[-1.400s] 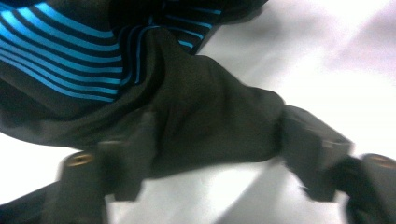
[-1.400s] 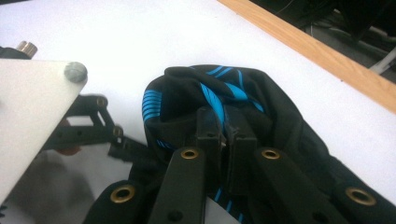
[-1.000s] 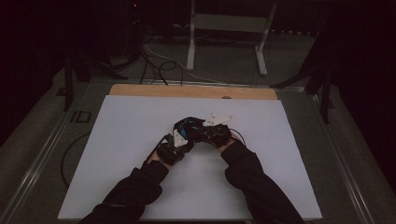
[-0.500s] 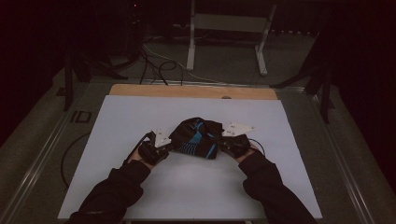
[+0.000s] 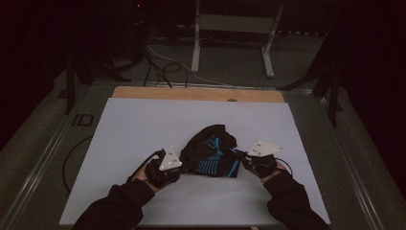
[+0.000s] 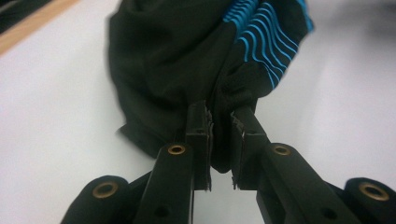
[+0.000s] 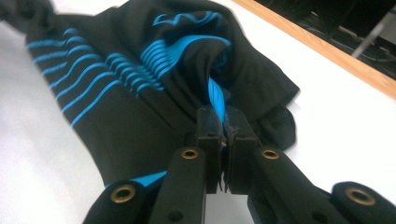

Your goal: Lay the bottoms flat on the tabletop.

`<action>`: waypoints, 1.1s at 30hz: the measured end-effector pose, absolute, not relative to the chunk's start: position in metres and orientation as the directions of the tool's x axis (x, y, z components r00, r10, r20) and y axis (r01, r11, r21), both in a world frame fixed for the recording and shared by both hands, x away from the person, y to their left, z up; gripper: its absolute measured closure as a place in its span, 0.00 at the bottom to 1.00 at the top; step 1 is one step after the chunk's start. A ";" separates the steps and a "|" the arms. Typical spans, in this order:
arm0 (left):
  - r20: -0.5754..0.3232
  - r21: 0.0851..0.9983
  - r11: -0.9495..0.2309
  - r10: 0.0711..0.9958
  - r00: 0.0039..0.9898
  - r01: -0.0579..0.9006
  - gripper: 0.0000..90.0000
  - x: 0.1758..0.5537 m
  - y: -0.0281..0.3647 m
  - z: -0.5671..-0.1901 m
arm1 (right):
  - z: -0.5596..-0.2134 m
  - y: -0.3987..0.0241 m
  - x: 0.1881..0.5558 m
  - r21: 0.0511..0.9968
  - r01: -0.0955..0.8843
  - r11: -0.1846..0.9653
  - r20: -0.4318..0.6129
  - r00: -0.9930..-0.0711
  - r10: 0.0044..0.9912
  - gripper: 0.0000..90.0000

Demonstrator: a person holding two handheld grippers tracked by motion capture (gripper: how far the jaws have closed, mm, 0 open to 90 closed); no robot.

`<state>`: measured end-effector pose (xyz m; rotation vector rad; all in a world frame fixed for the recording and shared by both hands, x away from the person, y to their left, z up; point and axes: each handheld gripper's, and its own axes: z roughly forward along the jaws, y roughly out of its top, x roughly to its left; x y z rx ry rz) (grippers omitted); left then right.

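A black garment with blue stripes (image 5: 213,153) lies bunched on the white table top (image 5: 143,129), stretched between both grippers. My left gripper (image 5: 179,165) is at its left end, shut on a fold of the black cloth (image 6: 219,140), which bulges between the pads. At the right end my right gripper (image 5: 242,160) is shut on a thin fold of blue-striped cloth (image 7: 217,100). The garment (image 6: 187,51) spreads away from the left jaws, and its striped panel (image 7: 116,79) fans out ahead of the right jaws. Dark-sleeved forearms come in from the bottom.
A wooden strip (image 5: 196,93) runs along the far edge of the white top. Behind it, cables (image 5: 158,62) and a metal stand (image 5: 234,28) sit on the dark floor. A black cable (image 5: 72,158) curves off the table's left side.
Both hands have moved apart, left gripper leftward and right gripper rightward, pulling the bunched garment wider between them. Each gripper keeps hold of its fold.
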<state>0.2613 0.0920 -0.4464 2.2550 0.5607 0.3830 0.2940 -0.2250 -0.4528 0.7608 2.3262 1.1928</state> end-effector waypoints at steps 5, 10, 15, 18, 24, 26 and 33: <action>0.066 0.743 -0.620 0.442 0.895 0.251 0.89 0.250 0.077 -0.449 | -0.454 -0.241 0.278 0.814 0.302 0.496 -0.114 -0.754 0.647 0.97; 0.028 0.743 -0.623 0.395 0.918 0.245 0.82 0.246 0.072 -0.451 | -0.456 -0.252 0.262 0.807 0.327 0.491 -0.091 -0.754 0.651 0.96; 0.024 0.742 -0.618 0.411 0.911 0.259 0.55 0.250 0.077 -0.447 | -0.458 -0.258 0.255 0.799 0.340 0.497 -0.077 -0.761 0.644 0.83; 0.027 0.747 -0.610 0.427 0.904 0.265 0.49 0.254 0.083 -0.444 | -0.457 -0.258 0.257 0.802 0.342 0.490 -0.070 -0.760 0.646 0.67; 0.018 0.735 -0.593 0.502 0.865 0.329 0.44 0.284 0.101 -0.445 | -0.445 -0.246 0.269 0.834 0.315 0.452 -0.051 -0.773 0.632 0.38; 0.018 0.735 -0.593 0.502 0.865 0.329 0.43 0.284 0.101 -0.445 | -0.445 -0.243 0.272 0.834 0.327 0.444 -0.029 -0.778 0.628 0.38; -0.016 0.673 -0.625 0.521 0.853 0.394 0.39 0.307 0.109 -0.482 | -0.467 -0.210 0.289 0.808 0.397 0.435 0.082 -0.808 0.584 0.39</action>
